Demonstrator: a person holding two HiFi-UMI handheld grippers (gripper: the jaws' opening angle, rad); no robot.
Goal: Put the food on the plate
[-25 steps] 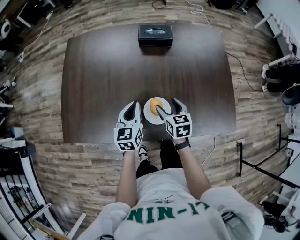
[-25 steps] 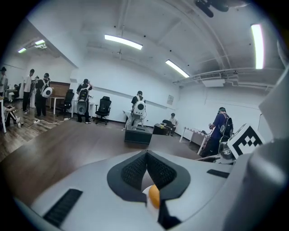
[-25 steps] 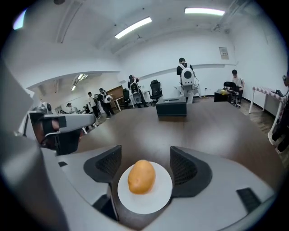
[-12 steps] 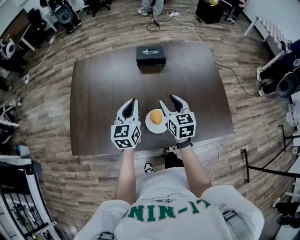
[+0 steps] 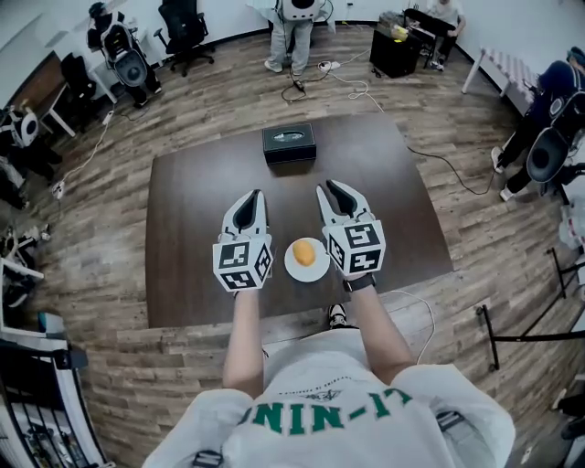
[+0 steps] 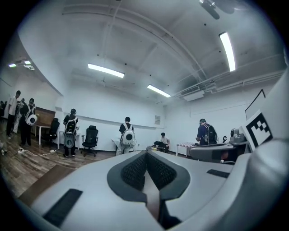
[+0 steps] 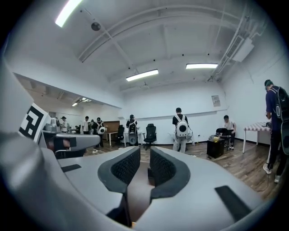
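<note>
A round orange piece of food [image 5: 304, 252] lies on a small white plate [image 5: 306, 276] near the front edge of the dark table [image 5: 201, 192]. Both grippers are held up, one on each side of the plate and clear of it. My left gripper [image 5: 250, 197] [image 6: 145, 155] is shut, pads together, with nothing in it. My right gripper [image 5: 333, 188] [image 7: 144, 152] has its jaws closing; a narrow gap still shows between the pads and nothing is between them. Both gripper views look out level over the room.
A black box [image 5: 289, 143] stands at the far edge of the table. Around the table are wooden floor, cables, office chairs [image 5: 183, 27] and several people standing at the back [image 7: 181, 128]. The person's own legs and shoes show below the table's front edge.
The right gripper's jaws have narrowed from wide apart to nearly together and drawn back beside the plate. The food stays on the plate. The head view has tilted up, showing more room.
</note>
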